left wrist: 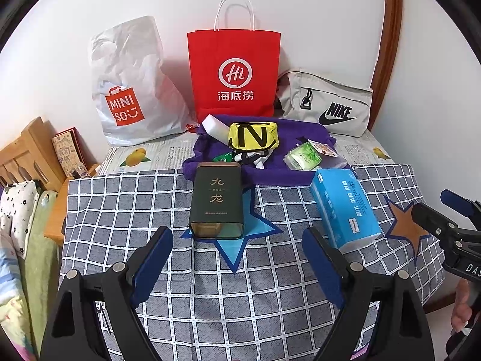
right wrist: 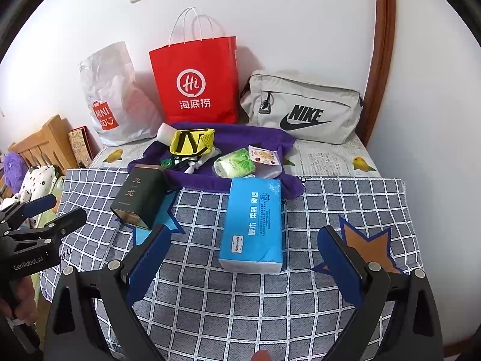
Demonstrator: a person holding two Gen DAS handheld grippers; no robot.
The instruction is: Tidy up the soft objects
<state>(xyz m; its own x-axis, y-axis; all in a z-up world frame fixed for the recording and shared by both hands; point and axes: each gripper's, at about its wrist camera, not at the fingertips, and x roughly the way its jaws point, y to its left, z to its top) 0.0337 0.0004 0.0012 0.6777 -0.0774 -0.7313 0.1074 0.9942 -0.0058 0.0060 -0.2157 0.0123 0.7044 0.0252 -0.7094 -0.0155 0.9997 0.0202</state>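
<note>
1. My left gripper (left wrist: 237, 258) hangs over the checked cloth (left wrist: 210, 300) with its fingers wide apart and nothing between them.
2. My right gripper (right wrist: 245, 266) is the same: fingers spread, empty, with the near end of the blue tissue pack (right wrist: 252, 225) lying on the cloth just ahead of the gap.
3. In the left view the dark green tin (left wrist: 217, 200) lies flat just beyond the fingertips, resting on a blue star (left wrist: 237, 249) printed on the cloth.
4. The tissue pack sits to the right of the tin, apart from it, its far end touching the purple cloth (left wrist: 258, 174).
5. On the purple cloth I see a yellow pouch (left wrist: 253, 135), a white block (left wrist: 214, 128) behind it, a small green tissue packet (left wrist: 302, 158) and a clear packet with a printed card (right wrist: 266, 159).
6. Against the wall stand a white plastic bag (left wrist: 132, 84), a red paper bag (left wrist: 234, 72) and a grey waist bag (left wrist: 327, 105), left to right.
7. Newspaper (left wrist: 159, 153) covers the table under the bags.
</note>
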